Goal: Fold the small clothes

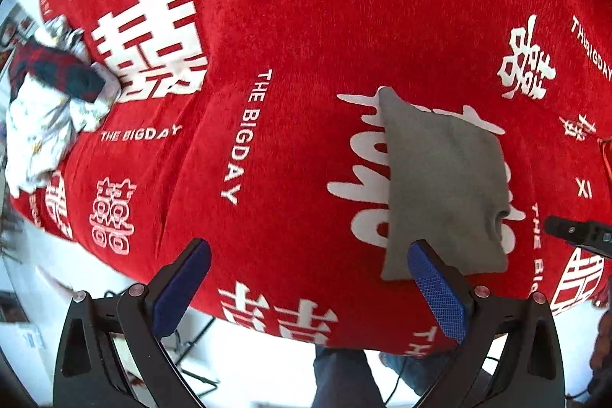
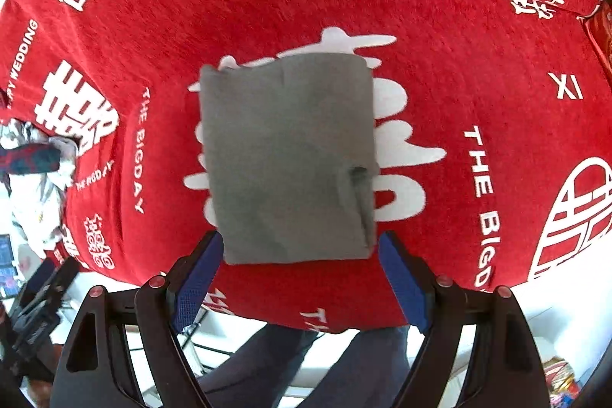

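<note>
Grey soft cloth folded into a neat rectangle (image 2: 288, 159) lies flat on the red fuzzy blanket with white letters (image 2: 478, 37) that covers the table. It sits near the front edge, the side where the person stands.

The right gripper (image 2: 300, 280) hangs right in front of the grey cloth. Its two blue pads are wide apart and hold nothing. The near edge of the cloth sits just past the tips, between them. The cloth's long side runs away from this gripper, straight ahead.

The left gripper (image 1: 308, 287) is wide apart too, and it holds nothing. From here the grey cloth (image 1: 443, 186) lies off to the right, with its near corner just behind the right pad. So the right gripper is lined up better with the cloth, and the left one is off to the side.

The grey cloth looks all folded. Far off to the left is a crumpled pile of white printed cloth with a dark red and green plaid piece on top (image 1: 53, 90). It is well apart from the grey one, and nearer to the left gripper. I think that pile is next.
</note>
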`<state>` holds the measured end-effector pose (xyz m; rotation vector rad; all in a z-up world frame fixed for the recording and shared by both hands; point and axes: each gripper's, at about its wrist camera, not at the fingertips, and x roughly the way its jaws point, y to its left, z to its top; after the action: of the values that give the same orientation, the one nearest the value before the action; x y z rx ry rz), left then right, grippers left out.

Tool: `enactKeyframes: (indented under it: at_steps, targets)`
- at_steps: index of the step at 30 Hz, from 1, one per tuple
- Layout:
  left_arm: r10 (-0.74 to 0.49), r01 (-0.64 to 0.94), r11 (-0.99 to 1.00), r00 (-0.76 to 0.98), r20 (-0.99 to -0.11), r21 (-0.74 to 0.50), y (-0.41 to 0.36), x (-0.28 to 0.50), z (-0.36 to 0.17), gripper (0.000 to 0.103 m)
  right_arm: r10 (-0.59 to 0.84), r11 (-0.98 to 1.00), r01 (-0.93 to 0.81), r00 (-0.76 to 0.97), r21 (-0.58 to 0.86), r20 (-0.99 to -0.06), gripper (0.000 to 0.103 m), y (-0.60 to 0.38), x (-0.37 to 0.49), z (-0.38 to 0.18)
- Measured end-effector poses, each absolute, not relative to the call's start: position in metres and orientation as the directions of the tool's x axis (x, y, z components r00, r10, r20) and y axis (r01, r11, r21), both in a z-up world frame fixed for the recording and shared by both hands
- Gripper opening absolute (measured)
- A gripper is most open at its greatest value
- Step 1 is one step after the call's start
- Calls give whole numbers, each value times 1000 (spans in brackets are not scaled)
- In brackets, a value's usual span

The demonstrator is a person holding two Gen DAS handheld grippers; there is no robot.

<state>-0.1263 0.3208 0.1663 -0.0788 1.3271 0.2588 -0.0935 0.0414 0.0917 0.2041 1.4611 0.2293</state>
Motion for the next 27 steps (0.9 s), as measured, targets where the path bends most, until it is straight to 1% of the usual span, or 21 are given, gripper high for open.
enactKeyframes:
  at_steps: [2,6,10,12,16,18,20,27]
  targets:
    - [120,-212,974,202,-972,77,326,-117,157,103,241,970,-23,104,240,-965,86,47,-94,93]
    - [82,-150,987,167,-983,57,325,-101,136,103,226,973,31,101,230,-969,86,48,-95,89]
    - [83,-65,995,118,-990,75,306,-85,113,103,207,975,59,94,213,-974,86,41,-93,82]
    - [83,-47,996,107,-991,78,297,-78,106,103,193,979,53,90,198,-977,86,36,-91,78]
    - [67,-54,997,104,-992,62,278,-65,98,103,195,980,36,70,198,-978,86,26,-81,69]
    - [80,-81,994,99,-992,72,272,-62,98,103,193,981,21,58,195,-979,86,22,-74,65]
    - [65,-117,992,98,-993,54,267,-60,99,103,193,981,9,56,194,-980,86,19,-69,63]
    - [67,-155,986,65,-996,57,255,-55,86,103,189,982,-25,49,188,-981,86,16,-55,55]
